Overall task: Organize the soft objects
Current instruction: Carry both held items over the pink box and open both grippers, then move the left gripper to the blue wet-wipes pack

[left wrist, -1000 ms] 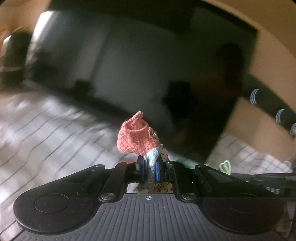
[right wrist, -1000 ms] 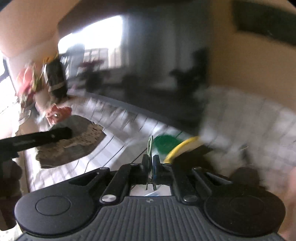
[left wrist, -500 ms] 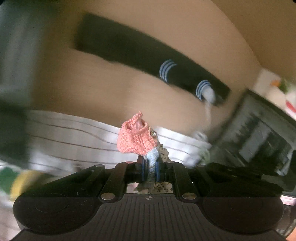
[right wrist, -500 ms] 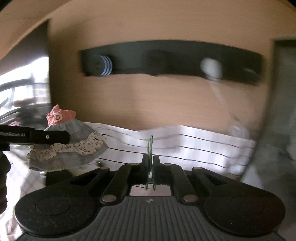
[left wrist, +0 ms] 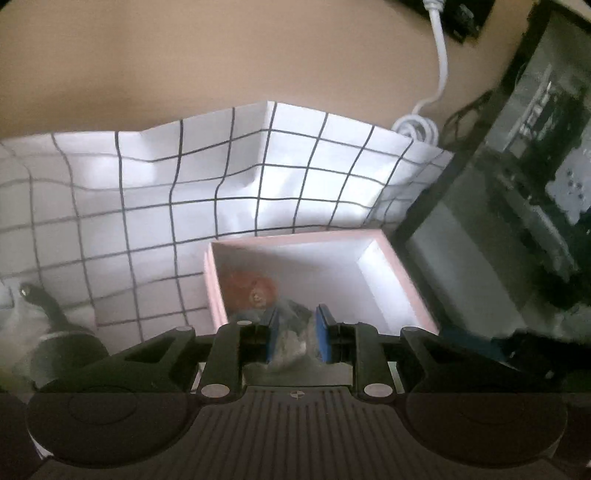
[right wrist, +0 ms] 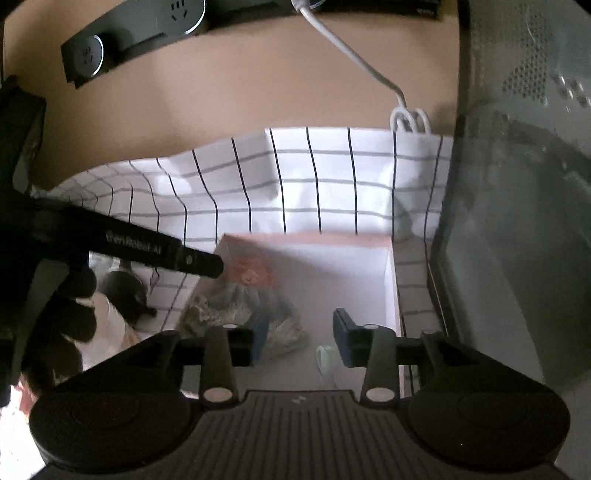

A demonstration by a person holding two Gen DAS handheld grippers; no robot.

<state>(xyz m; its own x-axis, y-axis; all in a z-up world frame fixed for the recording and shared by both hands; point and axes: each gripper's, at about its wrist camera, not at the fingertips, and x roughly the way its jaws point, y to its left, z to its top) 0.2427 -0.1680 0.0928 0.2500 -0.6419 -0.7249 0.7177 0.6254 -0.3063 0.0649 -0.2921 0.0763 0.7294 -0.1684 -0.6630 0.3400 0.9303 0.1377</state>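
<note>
Both grippers are hanging over an open pink box that is sitting on a white cloth with a black grid, close beside a dark glass-fronted appliance.

The left gripper is pointing down into the box, and its jaws have just been opening. A small doll with an orange crocheted hat and a grey frilled dress is lying in the box's near left corner, its skirt reaching up between the blue pads. The pads are standing a little apart, and they appear to be no longer pressing on the fabric, though the blur there makes that hard to judge.

The right gripper is also angling down over the box, and its jaws have likewise just been opening; they are now standing clearly apart with nothing clamped. A small pale green hair clip is lying on the white floor of the box, just below the gap between the fingers. In this view the doll is resting against the box's left wall, hat toward the far side, skirt spreading toward the camera.

The left gripper's black finger is crossing the right-wrist view from the left, its tip over the box's left edge. A black and white soft toy is lying on the cloth outside the box, to its left. A white cable is coiling down the tan wall behind, below a black power strip.
</note>
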